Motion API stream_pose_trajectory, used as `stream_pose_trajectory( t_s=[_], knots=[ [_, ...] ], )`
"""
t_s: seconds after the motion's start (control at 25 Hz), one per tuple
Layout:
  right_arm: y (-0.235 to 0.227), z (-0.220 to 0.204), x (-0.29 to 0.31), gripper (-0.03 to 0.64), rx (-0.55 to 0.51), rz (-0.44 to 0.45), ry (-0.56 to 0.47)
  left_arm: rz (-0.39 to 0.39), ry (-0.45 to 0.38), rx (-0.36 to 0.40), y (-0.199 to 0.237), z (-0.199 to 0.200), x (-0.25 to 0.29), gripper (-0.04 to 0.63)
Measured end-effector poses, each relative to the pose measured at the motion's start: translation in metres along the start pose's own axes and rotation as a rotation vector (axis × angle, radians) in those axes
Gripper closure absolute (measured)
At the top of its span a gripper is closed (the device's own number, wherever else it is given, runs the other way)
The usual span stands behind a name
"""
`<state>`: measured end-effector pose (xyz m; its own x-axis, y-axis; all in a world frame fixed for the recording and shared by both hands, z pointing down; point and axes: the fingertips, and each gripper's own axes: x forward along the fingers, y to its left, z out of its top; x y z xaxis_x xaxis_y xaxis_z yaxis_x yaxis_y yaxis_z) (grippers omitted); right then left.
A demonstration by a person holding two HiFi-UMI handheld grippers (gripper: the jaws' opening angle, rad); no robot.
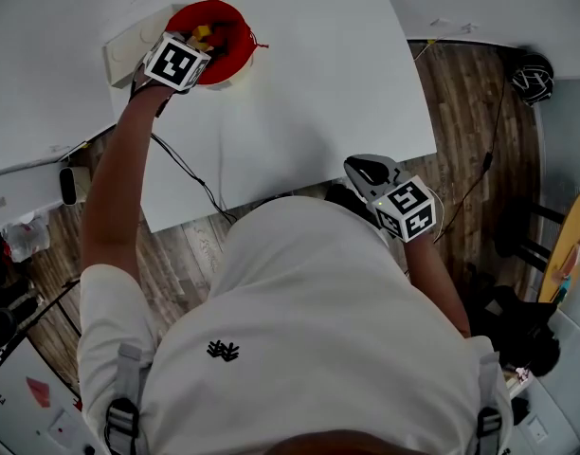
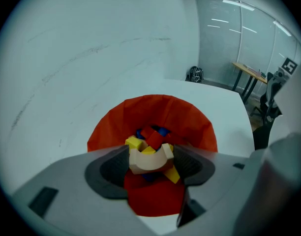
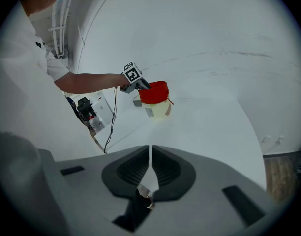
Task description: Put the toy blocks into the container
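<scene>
A container with a red liner (image 1: 231, 28) stands at the table's far left corner, holding several red, yellow and blue toy blocks (image 2: 153, 134). My left gripper (image 1: 205, 44) hangs right over its mouth, shut on a beige arch-shaped block (image 2: 149, 159) that spans the gap between both pads. From the right gripper view the container (image 3: 155, 100) is small and far away, with the left gripper (image 3: 140, 84) at its rim. My right gripper (image 1: 368, 171) is at the table's near edge by my body. It (image 3: 149, 167) is shut with nothing between the jaws.
The white table (image 1: 318, 93) carries a white box (image 1: 127, 53) just left of the container. Cables (image 1: 190, 173) hang off the near edge over wooden floor. A dark helmet (image 1: 533, 76) lies on the floor at the right.
</scene>
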<state>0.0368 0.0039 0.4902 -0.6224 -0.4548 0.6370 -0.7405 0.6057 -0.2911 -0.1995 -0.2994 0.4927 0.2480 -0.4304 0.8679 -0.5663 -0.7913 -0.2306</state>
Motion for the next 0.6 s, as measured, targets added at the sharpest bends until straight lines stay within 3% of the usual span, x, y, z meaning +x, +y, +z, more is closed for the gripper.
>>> stream_pose_trajectory(
  t_s=[0.36, 0.6],
  knots=[
    [0.008, -0.005, -0.001, 0.595, 0.007, -0.015, 0.006, 0.02, -0.104, -0.018, 0.005, 0.008, -0.009, 0.304],
    [0.017, -0.008, -0.002, 0.597, -0.001, -0.018, -0.005, 0.051, -0.304, -0.138, 0.007, 0.019, -0.043, 0.305]
  ],
)
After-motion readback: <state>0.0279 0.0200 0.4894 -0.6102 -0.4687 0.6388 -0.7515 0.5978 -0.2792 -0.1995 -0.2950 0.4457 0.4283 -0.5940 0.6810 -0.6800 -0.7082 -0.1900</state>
